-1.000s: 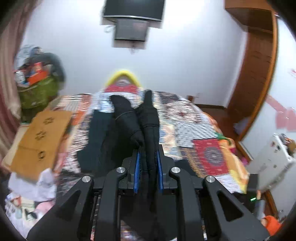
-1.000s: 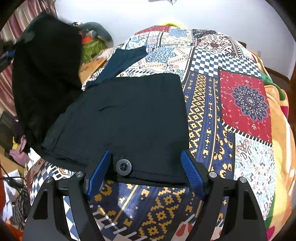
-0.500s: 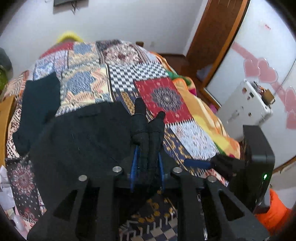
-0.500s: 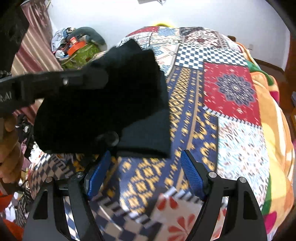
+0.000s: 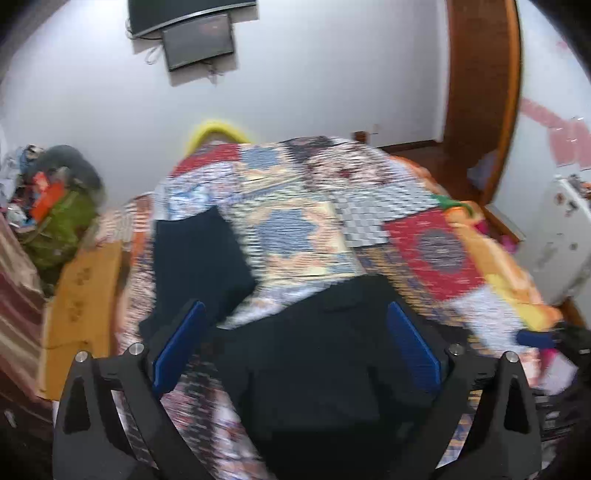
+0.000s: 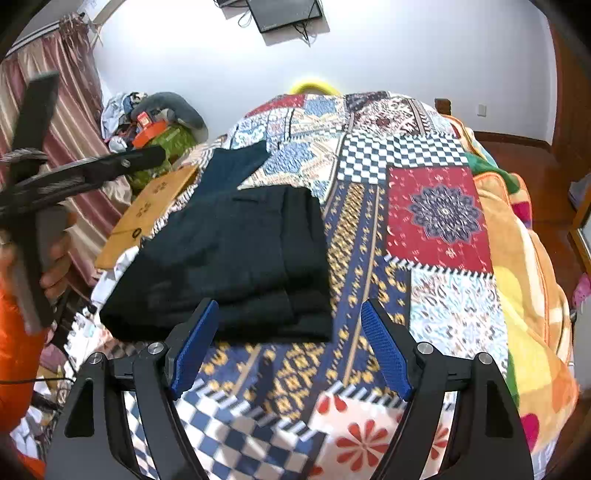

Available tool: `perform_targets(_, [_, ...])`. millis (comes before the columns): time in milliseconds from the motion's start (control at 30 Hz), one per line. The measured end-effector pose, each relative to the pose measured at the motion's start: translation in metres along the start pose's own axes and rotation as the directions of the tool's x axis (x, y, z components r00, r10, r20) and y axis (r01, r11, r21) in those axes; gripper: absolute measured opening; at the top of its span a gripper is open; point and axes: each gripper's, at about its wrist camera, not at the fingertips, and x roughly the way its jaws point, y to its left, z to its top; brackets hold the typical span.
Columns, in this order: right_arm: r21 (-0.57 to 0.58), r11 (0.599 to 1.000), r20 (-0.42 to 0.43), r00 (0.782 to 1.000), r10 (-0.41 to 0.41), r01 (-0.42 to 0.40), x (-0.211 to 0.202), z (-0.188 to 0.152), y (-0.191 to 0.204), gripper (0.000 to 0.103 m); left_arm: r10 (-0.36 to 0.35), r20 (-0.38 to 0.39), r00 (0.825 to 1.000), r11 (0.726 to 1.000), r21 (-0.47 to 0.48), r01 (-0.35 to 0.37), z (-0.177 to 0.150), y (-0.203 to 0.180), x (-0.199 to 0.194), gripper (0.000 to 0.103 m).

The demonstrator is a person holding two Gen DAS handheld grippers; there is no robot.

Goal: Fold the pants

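A patchwork quilt (image 6: 439,258) of red medallion, blue-and-white check and yellow-on-navy panels covers the bed, and the black pants (image 6: 236,266) lie on its left half, folded into a flat, roughly rectangular stack. A second dark garment (image 6: 236,162) lies farther up the quilt, its near end touching or slipping under the pants' far edge. The right gripper (image 6: 290,347) hovers just short of the stack's near edge, its blue-padded fingers spread wide with nothing between them. The left gripper (image 5: 295,354) is likewise wide open and empty, held above the pants (image 5: 321,354); its own view is smeared with motion blur, so detail there is poor. In the right wrist view the left gripper (image 6: 122,162) shows at the left edge, raised off the bed, gripped by a hand (image 6: 51,258) with an orange sleeve. Beside the bed on the left sits a tan cardboard box (image 6: 147,210), and behind it a pile of clutter (image 6: 155,125) with green and orange items against a striped curtain (image 6: 74,110). A dark screen (image 6: 284,11) is mounted on the white wall, and wooden door trim (image 5: 484,96) stands at the right.
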Motion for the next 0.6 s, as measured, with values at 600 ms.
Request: perform_targets(600, [-0.084, 0.995, -0.143, 0.989, 0.035, -0.047, 0.059, 0.001, 0.015, 0.077, 0.090, -0.342, 0.935, 0.991, -0.063, -0.119, -0.053, 0.090, 0.167, 0.103])
